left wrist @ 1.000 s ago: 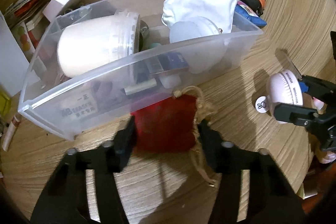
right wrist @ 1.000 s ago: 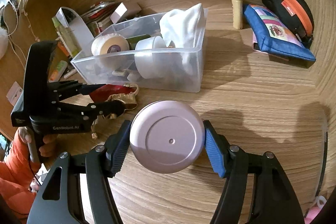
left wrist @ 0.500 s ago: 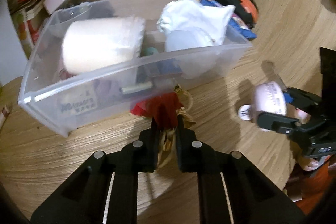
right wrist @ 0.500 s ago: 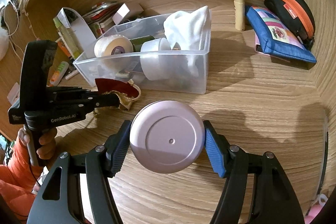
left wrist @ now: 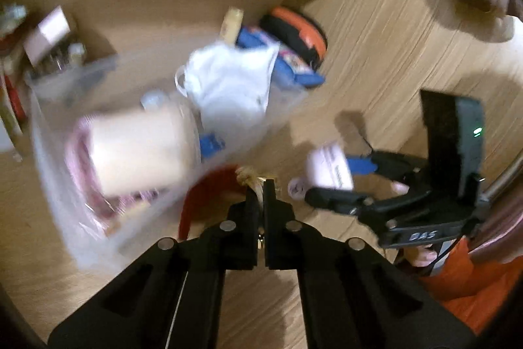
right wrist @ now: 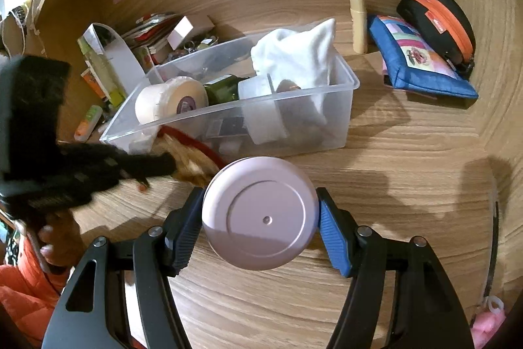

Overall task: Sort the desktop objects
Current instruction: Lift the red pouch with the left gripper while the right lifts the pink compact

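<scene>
My left gripper is shut on the twine neck of a red drawstring pouch, which hangs lifted beside the near wall of a clear plastic bin. The left wrist view is blurred by motion. The pouch also shows in the right wrist view, at the tip of the left gripper. My right gripper is shut on a round pale pink timer and holds it above the desk, right of the pouch. The timer shows in the left view too.
The bin holds a white tub, a white cloth, a dark green jar and small items. A blue pouch, a black and orange case and a beige tube lie at back right. Boxes and papers crowd the back left.
My left gripper closed on the red pouch and lifted it off the desk, swinging fast. My right gripper still holds the timer in nearly the same place.
</scene>
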Demonstrator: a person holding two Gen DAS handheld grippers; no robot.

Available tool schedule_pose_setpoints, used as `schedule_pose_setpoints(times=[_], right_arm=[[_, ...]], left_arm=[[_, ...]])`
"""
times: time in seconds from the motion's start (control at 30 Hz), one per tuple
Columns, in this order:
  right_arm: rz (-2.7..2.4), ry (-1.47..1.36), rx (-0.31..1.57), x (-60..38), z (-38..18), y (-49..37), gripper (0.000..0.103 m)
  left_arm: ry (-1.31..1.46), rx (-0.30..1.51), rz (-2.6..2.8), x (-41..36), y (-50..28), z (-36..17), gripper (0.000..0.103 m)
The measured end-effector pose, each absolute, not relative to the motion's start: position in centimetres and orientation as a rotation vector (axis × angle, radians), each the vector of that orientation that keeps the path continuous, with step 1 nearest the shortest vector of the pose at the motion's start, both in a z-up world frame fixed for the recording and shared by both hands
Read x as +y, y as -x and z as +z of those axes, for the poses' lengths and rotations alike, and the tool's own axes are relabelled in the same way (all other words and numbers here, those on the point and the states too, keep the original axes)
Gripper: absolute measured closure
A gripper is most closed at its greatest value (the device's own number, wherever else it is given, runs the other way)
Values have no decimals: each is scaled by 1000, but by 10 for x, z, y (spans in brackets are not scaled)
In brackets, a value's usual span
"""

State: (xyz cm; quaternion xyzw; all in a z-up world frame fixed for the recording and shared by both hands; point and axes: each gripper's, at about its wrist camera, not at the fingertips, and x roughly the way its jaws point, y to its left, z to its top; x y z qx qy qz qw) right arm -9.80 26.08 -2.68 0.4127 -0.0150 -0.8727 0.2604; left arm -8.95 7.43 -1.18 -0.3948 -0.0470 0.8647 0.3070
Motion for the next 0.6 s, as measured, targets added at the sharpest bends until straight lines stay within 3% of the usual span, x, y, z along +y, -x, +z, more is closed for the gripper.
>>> schedule_pose_setpoints(times=[0.37, 0.6], right_arm=[[-2375, -1080, -45, 258, -15, 95, 40], [-2384, -1041, -31, 254, -8, 91, 40]], left_arm=[[1011, -95, 2324, 70, 69, 7, 102], [903, -210, 2398, 36, 74, 39, 103]])
